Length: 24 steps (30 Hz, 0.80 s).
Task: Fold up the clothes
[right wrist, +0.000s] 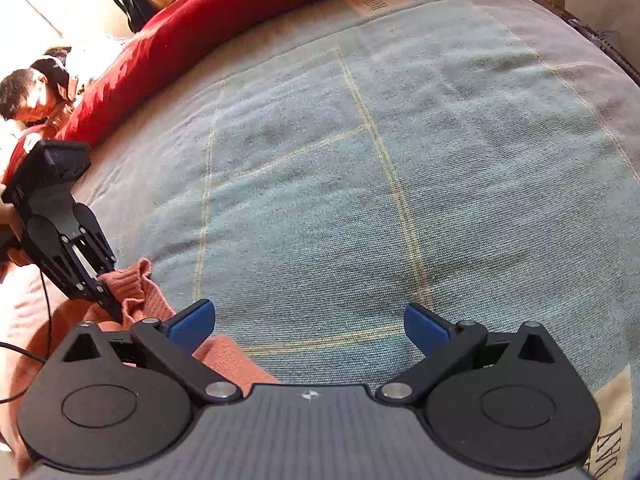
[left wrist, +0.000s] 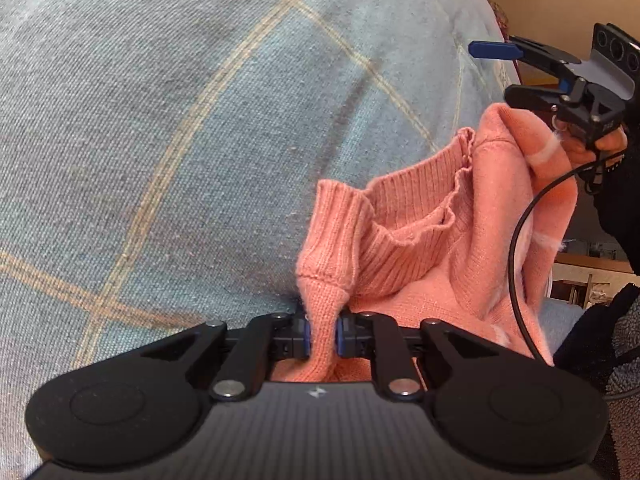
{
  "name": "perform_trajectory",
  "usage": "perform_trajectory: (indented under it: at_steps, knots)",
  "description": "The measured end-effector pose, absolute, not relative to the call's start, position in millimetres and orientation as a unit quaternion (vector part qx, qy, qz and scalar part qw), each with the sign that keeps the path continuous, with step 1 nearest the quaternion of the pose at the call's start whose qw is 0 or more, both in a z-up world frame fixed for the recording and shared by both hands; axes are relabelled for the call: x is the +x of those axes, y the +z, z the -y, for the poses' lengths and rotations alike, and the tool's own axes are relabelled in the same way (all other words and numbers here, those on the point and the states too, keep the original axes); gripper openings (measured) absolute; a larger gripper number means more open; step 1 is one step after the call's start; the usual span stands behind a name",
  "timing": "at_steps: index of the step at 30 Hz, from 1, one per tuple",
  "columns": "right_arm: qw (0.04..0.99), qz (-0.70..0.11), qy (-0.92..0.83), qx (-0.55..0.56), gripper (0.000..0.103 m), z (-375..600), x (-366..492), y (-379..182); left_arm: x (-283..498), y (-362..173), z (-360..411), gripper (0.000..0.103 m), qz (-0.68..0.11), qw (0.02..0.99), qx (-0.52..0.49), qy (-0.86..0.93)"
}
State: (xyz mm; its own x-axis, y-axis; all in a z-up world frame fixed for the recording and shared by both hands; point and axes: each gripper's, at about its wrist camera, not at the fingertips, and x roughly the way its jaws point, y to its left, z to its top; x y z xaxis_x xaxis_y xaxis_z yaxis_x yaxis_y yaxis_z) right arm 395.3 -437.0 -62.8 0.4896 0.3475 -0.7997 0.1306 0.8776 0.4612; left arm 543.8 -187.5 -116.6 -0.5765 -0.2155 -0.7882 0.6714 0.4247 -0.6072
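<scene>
Sweater [left wrist: 420, 240], one: left hand-held gripper [left wrist: 322, 334] pinches it; right hand-held gripper [right wrist: 308, 326] spread over blanket [right wrist: 400, 160].

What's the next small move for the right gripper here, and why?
Probably bring the right gripper left onto the pink sweater and close on a free edge. The left gripper is already shut on a knit fold, while the right one is open with only the blue blanket between its fingers. The sweater lies bunched, so a second hold seems needed before spreading it flat.
</scene>
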Motion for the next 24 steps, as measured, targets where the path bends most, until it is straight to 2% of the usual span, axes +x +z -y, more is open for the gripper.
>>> perform_trajectory:
  at_steps: [7, 12, 15, 19, 24]
  knots:
    - [0.798, -0.460, 0.178, 0.347, 0.101, 433, 395, -35, 535, -110, 202, 0.016, -0.720, 0.440, 0.166, -0.510]
    - [0.783, -0.515, 0.199, 0.287, 0.101, 397, 371, -35, 519, -103, 221, 0.016, -0.712, 0.449, 0.176, -0.511]
    - [0.782, -0.511, 0.176, 0.311, 0.101, 408, 356, -33, 517, -100, 225, 0.016, -0.710, 0.454, 0.174, -0.509]
    - [0.755, -0.521, 0.136, 0.373, 0.101, 435, 359, -50, 515, -97, 228, 0.016, -0.708, 0.460, 0.172, -0.507]
    - [0.681, -0.529, 0.189, 0.470, 0.102, 447, 371, -93, 516, -98, 222, 0.016, -0.708, 0.463, 0.165, -0.507]
